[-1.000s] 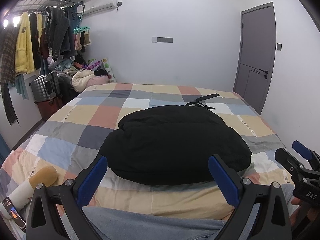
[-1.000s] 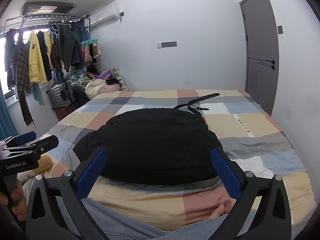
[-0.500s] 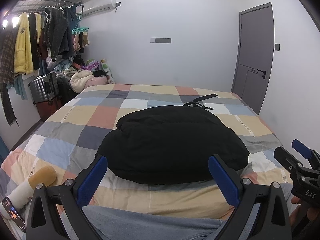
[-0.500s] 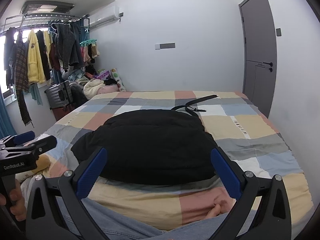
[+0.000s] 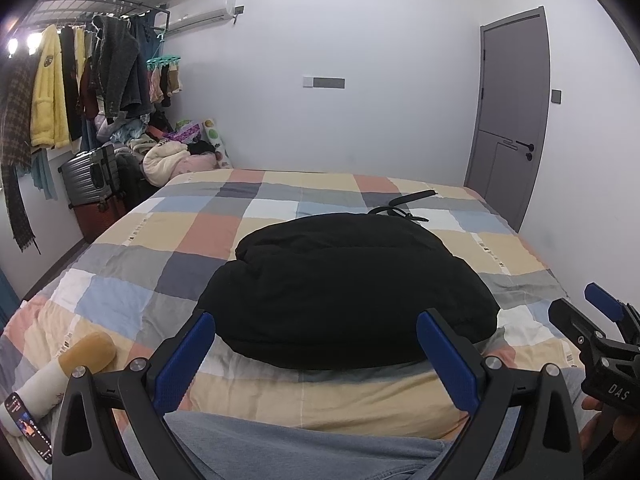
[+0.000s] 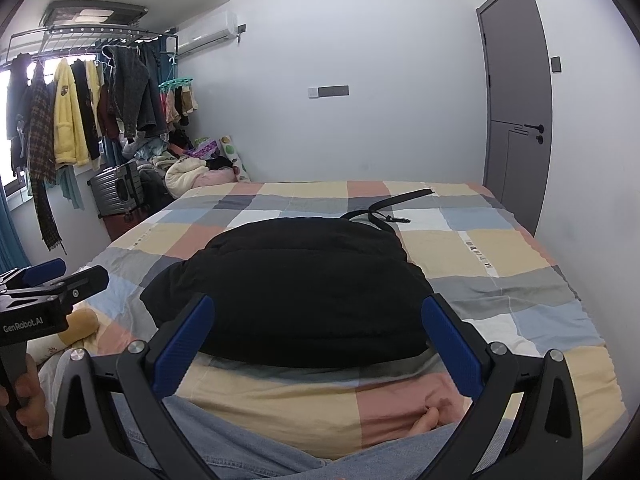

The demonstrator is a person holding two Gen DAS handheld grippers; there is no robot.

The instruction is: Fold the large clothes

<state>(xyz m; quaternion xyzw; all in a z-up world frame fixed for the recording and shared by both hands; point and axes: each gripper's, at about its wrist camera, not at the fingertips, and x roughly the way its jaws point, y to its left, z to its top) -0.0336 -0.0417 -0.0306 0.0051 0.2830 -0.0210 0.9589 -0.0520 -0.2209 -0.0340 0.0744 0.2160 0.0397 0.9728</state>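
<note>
Left wrist view: my left gripper [image 5: 316, 354] gapes wide and empty at bottom centre, the folded black coat [image 5: 344, 292] bulging mid-frame on the checked bed [image 5: 120, 280]. Right wrist view: my right gripper [image 6: 318, 344] is equally spread, holding nothing; I'd pinch the coat's [image 6: 288, 288] near corners together, evenly.

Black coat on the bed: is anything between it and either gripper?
Nothing visible. The coat lies on the bed ahead of the left gripper and right gripper, both open; only bare bedding lies between.
</note>
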